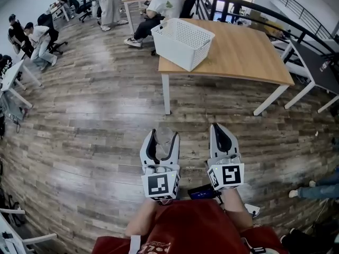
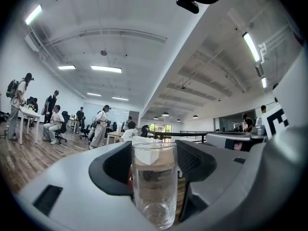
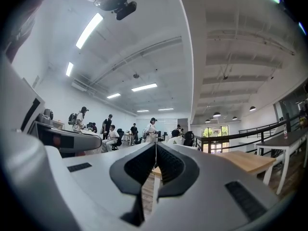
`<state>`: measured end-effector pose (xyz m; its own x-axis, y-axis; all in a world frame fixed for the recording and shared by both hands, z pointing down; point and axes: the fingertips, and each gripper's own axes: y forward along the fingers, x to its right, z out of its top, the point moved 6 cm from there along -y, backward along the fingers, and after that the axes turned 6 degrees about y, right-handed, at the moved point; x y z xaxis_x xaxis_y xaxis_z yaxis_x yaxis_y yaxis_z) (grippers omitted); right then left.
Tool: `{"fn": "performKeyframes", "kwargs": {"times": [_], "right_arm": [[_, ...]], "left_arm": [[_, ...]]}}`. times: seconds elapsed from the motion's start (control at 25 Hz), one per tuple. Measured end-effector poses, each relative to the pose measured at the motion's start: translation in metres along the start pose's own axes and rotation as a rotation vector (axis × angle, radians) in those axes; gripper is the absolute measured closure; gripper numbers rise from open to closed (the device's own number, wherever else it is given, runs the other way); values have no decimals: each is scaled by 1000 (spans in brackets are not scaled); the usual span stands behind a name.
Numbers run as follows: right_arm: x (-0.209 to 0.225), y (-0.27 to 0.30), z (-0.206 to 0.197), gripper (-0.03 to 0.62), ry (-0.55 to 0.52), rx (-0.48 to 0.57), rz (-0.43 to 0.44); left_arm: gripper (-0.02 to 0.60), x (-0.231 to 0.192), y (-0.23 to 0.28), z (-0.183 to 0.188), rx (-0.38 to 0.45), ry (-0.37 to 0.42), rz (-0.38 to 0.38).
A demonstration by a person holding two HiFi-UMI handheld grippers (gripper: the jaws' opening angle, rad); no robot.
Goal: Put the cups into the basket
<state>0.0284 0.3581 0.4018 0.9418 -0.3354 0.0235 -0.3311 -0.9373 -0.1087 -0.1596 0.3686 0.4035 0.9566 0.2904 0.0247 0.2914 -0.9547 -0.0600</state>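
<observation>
Glassware first: a clear, empty cup [image 2: 154, 186] stands upright between the jaws of the left gripper [image 1: 161, 134]. The dark ribbed pads [image 2: 115, 165] close against its two sides, so this tool is grasping the cup. The cup's rim rises a little above the pads, and its thick base sits low between them.

Just to the right of that tool, and level with it, is the right gripper [image 1: 221, 131]. Its jaws are pressed together along a thin line with nothing between them, so it is clenched on itself and carries nothing. Each tool bears its marker cube at the rear, nearest the person, whose red shirt [image 1: 185, 229] fills the space behind both.

Both grippers point level over a wood-plank floor [image 1: 95, 120]. Well ahead of them stands a wooden table [image 1: 249, 52] on white legs. A white perforated basket [image 1: 177, 49] sits on the table's near-left corner, ahead of the left gripper and slightly to its right. In the left gripper view the basket's rim shows just over and behind the cup's rim. From the right gripper the basket lies ahead and to the left, while the bare tabletop stretches ahead and to the right.

Farther off, ahead and to the left of both tools, several people sit or stand at desks. A dark railing [image 1: 296, 23] runs past the far right side of the table.
</observation>
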Motion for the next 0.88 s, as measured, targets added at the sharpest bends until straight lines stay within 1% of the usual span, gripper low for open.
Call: {"fn": "performKeyframes", "kwargs": {"times": [0.2,0.4,0.68,0.88], "right_arm": [[-8,25,-2,583,-14,-7,-16],[-13,41,-2,583,-21,-3,-46],[-14,53,-6,583,-18,-6,-78],[-5,64,-14,583,-6,-8,-84]], "left_arm": [[295,-24,19,-1,4,-11,-14],[295,-38,35,-4,3,-11,-45],[295,-50,52,-6,-7,-15,-69],[295,-50,67,-12,-15,-17,-76]]}}
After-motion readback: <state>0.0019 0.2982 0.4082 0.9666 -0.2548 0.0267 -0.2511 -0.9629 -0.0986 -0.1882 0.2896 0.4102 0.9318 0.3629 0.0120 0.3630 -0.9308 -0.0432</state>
